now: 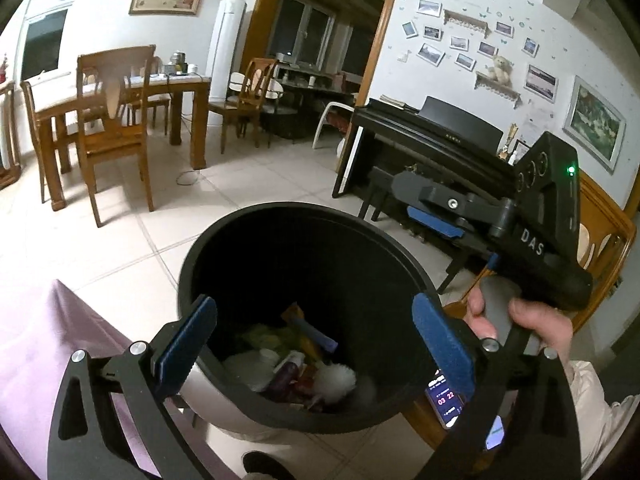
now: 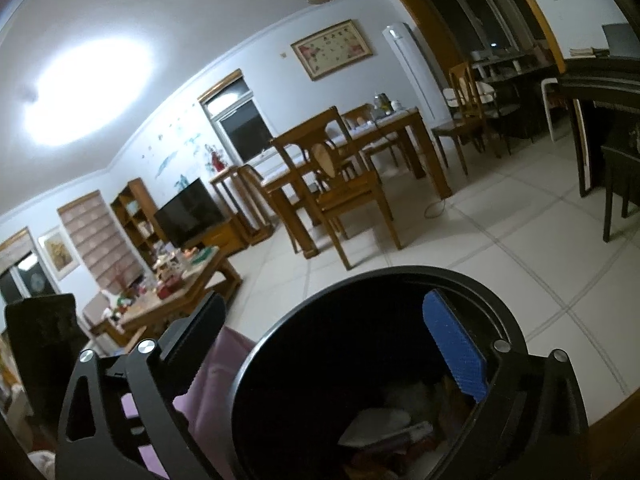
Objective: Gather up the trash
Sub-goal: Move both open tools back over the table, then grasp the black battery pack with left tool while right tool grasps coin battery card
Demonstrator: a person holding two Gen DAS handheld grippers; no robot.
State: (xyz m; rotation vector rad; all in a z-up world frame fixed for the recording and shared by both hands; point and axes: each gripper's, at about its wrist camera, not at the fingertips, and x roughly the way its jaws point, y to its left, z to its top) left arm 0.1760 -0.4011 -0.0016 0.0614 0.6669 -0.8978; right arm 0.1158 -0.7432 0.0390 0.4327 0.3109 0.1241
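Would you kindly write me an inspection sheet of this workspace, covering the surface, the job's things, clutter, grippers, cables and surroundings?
Surface: pale tiled floor; purple cloth at lower left.
Job's things: black trash bin, holding wrappers and white tissue.
Clutter: crowded low coffee table.
Grippers: left gripper open, empty, framing the bin's mouth; right gripper open, one blue pad inside the bin's rim; right hand on its handle.
Cables: a cord coiled on the floor by the dining table.
Surroundings: wooden chairs, black piano, television, framed pictures on walls.
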